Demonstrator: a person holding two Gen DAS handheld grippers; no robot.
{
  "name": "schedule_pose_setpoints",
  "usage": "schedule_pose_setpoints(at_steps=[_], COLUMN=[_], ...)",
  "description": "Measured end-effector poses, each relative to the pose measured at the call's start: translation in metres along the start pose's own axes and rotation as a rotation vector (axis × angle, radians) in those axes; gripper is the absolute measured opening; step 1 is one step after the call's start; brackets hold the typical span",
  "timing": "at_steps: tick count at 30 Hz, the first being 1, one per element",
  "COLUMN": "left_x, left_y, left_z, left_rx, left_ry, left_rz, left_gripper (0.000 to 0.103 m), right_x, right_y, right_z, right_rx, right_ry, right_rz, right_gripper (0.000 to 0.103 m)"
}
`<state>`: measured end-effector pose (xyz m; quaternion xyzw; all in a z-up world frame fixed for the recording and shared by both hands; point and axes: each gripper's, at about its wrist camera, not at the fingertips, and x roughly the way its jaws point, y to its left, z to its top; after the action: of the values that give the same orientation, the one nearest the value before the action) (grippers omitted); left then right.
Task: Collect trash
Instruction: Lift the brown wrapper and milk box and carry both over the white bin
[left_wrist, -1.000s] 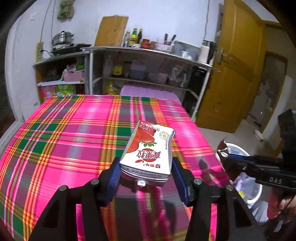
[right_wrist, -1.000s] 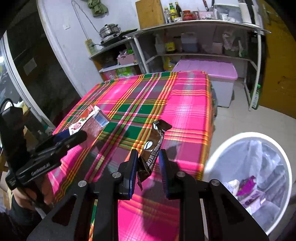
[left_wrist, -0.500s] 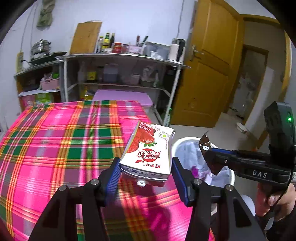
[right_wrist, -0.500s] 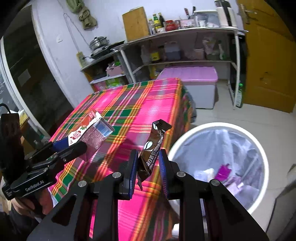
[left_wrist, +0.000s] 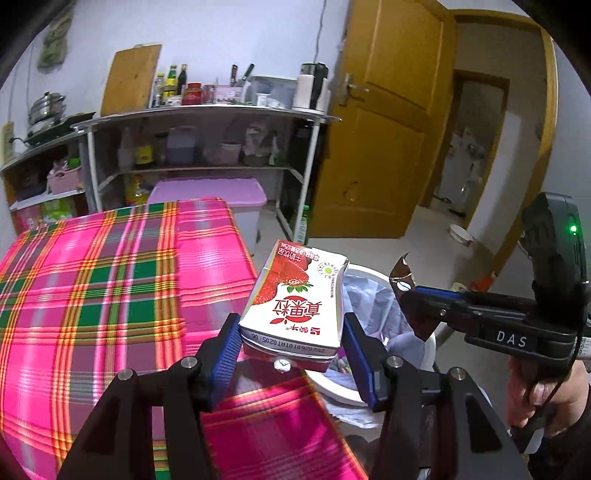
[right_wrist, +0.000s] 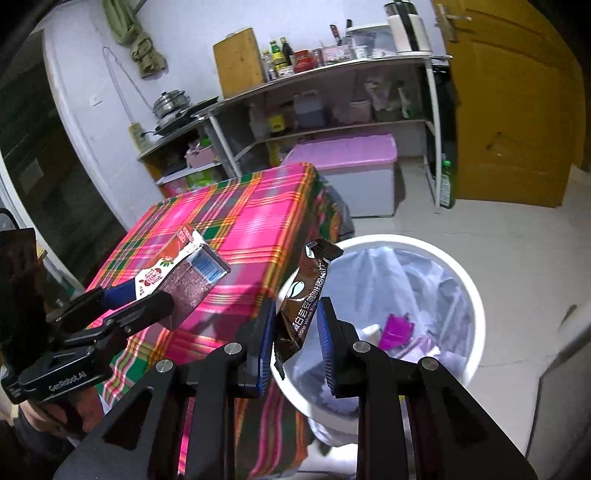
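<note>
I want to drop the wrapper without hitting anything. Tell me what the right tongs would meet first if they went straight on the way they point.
Probably the white bin. The right tongs, shut on the brown coffee wrapper, point down over its near rim toward the bag liner; nothing else shows between, though depth is unclear.

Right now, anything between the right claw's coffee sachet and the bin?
Nothing. In the right wrist view the coffee sachet hangs over the rim of the bin, open air below.

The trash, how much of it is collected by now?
Some scraps already lie in the white bin. The left gripper holds a strawberry milk carton, the right gripper a brown coffee sachet, both near the bin. Dropping them in remains.
</note>
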<state>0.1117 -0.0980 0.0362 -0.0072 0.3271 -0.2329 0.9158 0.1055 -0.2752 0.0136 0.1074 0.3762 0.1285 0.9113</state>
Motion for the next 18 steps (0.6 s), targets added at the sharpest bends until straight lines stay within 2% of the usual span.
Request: schedule_pose_setpoints(at_steps=[18], left_x=[0.067], left_y=[-0.041], left_z=[-0.004], left_rx=[0.06], left_ry=[0.112], left_rz=[-0.052], left_gripper=[0.055], right_x=[0.015], right_y=[-0.063], right_z=[-0.019], right_rx=[0.095], right_ry=[0.081], right_rz=[-0.07], right_gripper=[0.024])
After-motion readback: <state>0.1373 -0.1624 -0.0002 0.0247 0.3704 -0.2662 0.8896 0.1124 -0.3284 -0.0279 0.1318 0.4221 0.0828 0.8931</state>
